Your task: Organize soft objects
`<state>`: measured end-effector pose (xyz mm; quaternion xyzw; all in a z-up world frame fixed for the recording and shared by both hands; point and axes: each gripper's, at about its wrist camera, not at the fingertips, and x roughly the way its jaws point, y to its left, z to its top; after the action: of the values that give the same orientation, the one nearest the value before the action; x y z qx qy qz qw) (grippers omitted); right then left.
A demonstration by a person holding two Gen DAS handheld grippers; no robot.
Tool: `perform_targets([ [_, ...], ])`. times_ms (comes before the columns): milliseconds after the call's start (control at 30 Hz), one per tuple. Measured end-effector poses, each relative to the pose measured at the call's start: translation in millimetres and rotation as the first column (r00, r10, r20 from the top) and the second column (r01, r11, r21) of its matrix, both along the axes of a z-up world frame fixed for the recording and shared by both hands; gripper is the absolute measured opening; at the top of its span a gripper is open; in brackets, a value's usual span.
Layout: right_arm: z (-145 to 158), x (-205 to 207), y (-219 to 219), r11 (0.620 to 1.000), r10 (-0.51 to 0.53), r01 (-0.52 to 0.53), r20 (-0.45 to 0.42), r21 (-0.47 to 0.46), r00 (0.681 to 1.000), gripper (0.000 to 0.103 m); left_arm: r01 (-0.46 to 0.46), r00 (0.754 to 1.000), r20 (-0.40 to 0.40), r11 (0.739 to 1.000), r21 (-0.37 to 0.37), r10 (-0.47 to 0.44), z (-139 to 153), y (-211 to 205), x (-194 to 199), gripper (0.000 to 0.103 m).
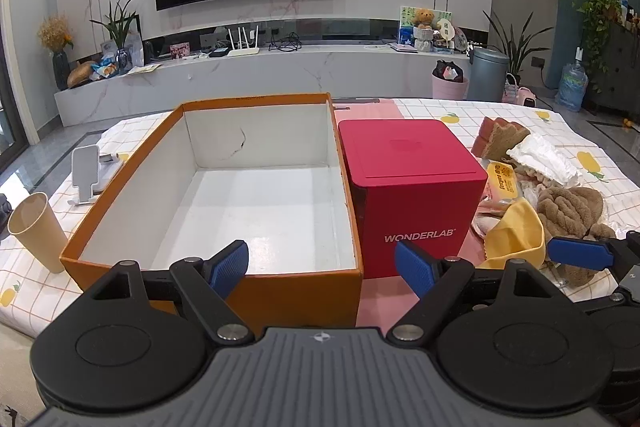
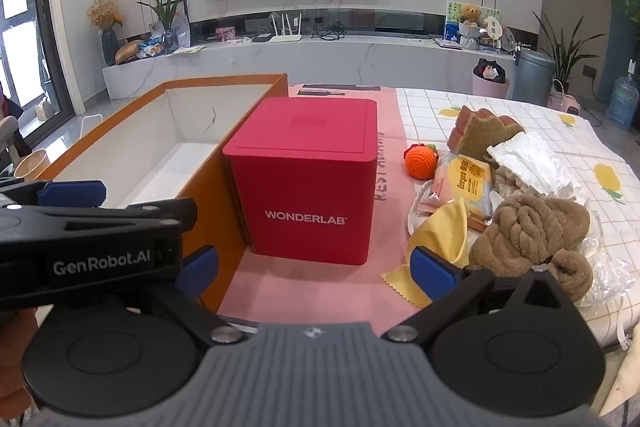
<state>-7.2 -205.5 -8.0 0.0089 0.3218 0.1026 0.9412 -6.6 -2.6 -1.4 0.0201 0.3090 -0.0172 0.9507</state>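
Both wrist views look forward and downward from close by, left of and right of the red box point(image 1: 412, 187), which both share.

A table under a checked cloth point(image 1: 472, 109) carries an open orange box point(image 1: 280, 291), a red box point(image 1: 412, 203), a paper cup point(image 1: 38, 231) and a heap of soft things point(image 2: 532, 223).

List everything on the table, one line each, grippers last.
Open box: one, orange outside, white inside, left.
WONDERLAB box: one, red, lid on, beside the open box.
Crocheted ball: one, orange, right of the red box.
Knit item: one, brown, in the pile at right.
Cloth: one, yellow, pile's near edge.
Paper cup: one, tan, far left.
Left gripper: open, empty.
Right gripper: open, empty.
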Motion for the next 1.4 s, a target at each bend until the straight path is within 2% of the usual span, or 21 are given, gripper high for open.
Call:
perform_targets([
  [1400,-4.7,2.7,4.0,0.999,0.002,-0.002,-0.012,-0.04,1.0,0.1,-0.004,1.0,0.01,0.999,0.042,0.004,-5.1,-2.5,-0.4,0.097],
])
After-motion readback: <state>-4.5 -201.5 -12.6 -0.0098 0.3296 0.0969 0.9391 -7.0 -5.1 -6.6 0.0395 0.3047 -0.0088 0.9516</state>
